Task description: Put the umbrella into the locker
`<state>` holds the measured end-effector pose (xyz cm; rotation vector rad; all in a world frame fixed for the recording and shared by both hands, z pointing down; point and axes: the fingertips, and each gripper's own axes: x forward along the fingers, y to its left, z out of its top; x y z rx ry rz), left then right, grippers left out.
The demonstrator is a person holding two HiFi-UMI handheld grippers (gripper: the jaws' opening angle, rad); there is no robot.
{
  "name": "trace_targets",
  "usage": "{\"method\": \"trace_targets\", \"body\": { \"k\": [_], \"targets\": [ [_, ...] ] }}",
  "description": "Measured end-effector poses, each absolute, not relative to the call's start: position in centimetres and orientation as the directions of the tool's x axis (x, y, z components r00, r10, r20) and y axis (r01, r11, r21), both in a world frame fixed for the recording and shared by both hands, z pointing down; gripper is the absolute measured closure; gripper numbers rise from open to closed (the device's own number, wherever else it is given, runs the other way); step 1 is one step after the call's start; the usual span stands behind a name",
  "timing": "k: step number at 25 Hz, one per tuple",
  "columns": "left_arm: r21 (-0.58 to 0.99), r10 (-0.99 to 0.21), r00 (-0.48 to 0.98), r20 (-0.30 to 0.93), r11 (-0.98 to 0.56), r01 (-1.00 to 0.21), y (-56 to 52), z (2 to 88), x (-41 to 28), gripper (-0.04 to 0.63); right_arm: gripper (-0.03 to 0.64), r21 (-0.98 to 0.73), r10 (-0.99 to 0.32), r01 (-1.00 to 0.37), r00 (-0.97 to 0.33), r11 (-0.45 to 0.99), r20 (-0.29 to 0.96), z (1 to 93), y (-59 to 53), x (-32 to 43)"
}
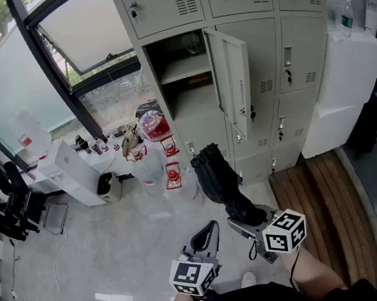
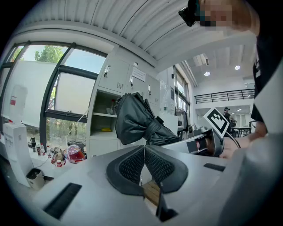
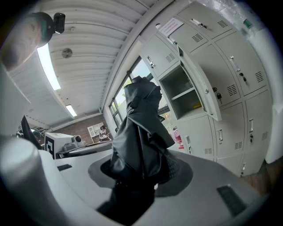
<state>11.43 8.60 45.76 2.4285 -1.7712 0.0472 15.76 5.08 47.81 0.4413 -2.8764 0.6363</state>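
Note:
A folded black umbrella [image 1: 219, 178] sticks up and forward from my right gripper [image 1: 247, 220], whose jaws are shut on its lower end; in the right gripper view the umbrella [image 3: 140, 132] fills the middle between the pads. It points toward the open locker [image 1: 182, 78], whose door [image 1: 233, 81] hangs open to the right. My left gripper [image 1: 206, 238] sits just left of the right one, jaws shut and empty, pads [image 2: 132, 165] meeting. From the left gripper view the umbrella [image 2: 135, 120] shows ahead and to the right.
Grey lockers [image 1: 251, 5] fill the wall ahead. Red lanterns [image 1: 171, 175], bottles and a white box [image 1: 73, 173] lie on the floor left of the lockers. A white cabinet [image 1: 343, 90] stands to the right above wooden floor boards [image 1: 320, 197].

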Motion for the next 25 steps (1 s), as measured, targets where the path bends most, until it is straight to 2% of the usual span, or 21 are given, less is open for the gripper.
{"method": "trace_targets", "body": {
  "k": [25],
  "targets": [
    [0.093, -0.942, 0.313, 0.121, -0.303, -0.948, 9.3, 45.7, 9.5, 0.578, 0.380, -0.401, -0.244, -0.309, -0.948, 0.863, 0.204, 47.2, 5.5, 13.6]
  ]
}}
